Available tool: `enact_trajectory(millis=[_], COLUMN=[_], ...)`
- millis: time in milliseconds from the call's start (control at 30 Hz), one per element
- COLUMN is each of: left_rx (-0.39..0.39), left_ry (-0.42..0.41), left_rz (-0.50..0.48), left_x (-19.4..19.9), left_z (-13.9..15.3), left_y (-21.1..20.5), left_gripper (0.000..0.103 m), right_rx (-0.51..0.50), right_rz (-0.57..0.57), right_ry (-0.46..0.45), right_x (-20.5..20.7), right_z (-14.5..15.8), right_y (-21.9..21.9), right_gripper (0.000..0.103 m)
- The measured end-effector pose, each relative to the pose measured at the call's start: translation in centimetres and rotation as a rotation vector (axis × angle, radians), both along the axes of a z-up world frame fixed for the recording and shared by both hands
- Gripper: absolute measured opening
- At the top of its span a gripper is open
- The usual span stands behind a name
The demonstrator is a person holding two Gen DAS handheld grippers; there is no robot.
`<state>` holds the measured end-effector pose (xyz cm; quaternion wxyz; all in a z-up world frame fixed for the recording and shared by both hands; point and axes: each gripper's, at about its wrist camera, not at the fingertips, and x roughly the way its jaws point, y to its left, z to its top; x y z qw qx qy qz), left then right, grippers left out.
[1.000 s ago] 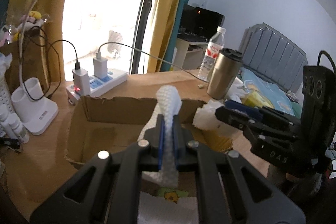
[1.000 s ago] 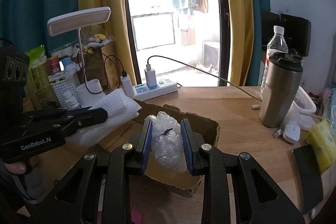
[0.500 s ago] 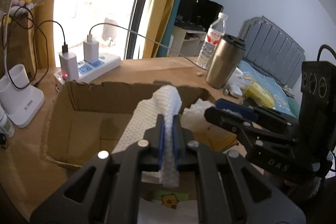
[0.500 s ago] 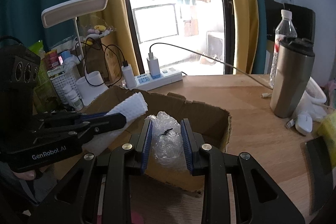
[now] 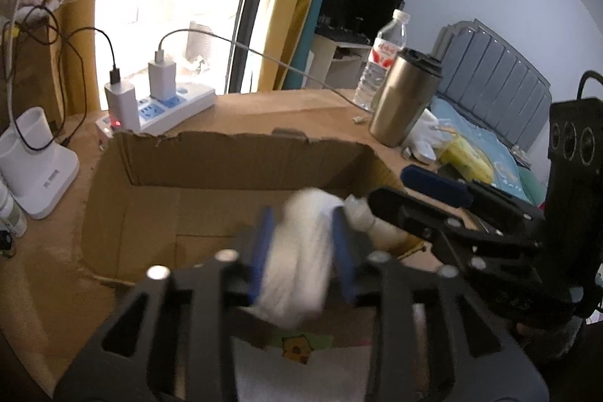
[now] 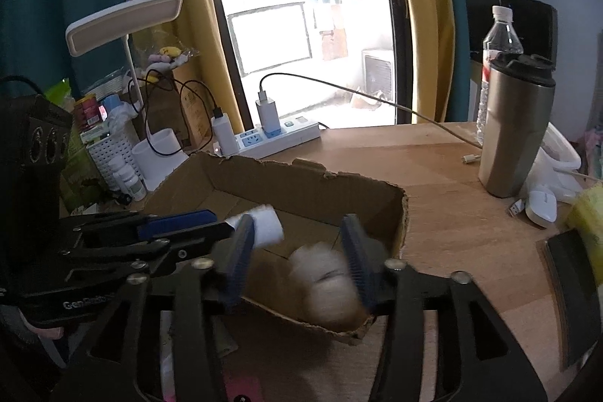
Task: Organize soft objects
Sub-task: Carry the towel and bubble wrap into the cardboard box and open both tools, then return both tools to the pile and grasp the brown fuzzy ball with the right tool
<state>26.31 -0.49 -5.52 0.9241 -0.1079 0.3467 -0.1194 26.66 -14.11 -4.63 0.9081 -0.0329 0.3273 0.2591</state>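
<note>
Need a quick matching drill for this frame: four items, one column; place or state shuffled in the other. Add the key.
Items:
1. steel tumbler
2. power strip
3. white foam roll
4. bubble wrap wad

Places:
A. between the left gripper fingers
B. desk, right of the cardboard box
C. dropping into the box between the open right gripper fingers
D. desk, behind the box, chargers plugged in

Pairs: 1-B, 2-D, 3-A, 4-C

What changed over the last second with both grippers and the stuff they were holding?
Both grippers opened over the cardboard box. The left gripper let go of the white foam sheet, and the right gripper let go of the bubble-wrap wad; both are blurred, apparently dropping in. Steel tumbler and power strip stayed put.
</note>
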Motion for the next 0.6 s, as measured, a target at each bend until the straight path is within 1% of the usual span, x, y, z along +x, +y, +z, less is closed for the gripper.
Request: enact_trajectory(millis=[67, 100, 600], left_rx=[-0.006, -0.014, -0.012], left_ry=[-0.010, -0.017, -0.070], left_rz=[0.015, 0.020, 0.047], left_x=[-0.5, -0.8, -5.6], left_z=[0.4, 0.5, 2.4], left_y=[0.4, 0.7, 1.9], left_gripper=[0.050, 0.052, 0.053], right_rx=[0.008, 0.008, 0.003], right_rz=[-0.006, -0.009, -0.017], right_ry=[-0.006, -0.011, -0.063], right_x=[-0.3, -0.5, -4.4], right_z=[0.3, 0.5, 2.6], right_y=[-0.2, -0.3, -0.5], right_gripper=[0.059, 0.059, 0.059])
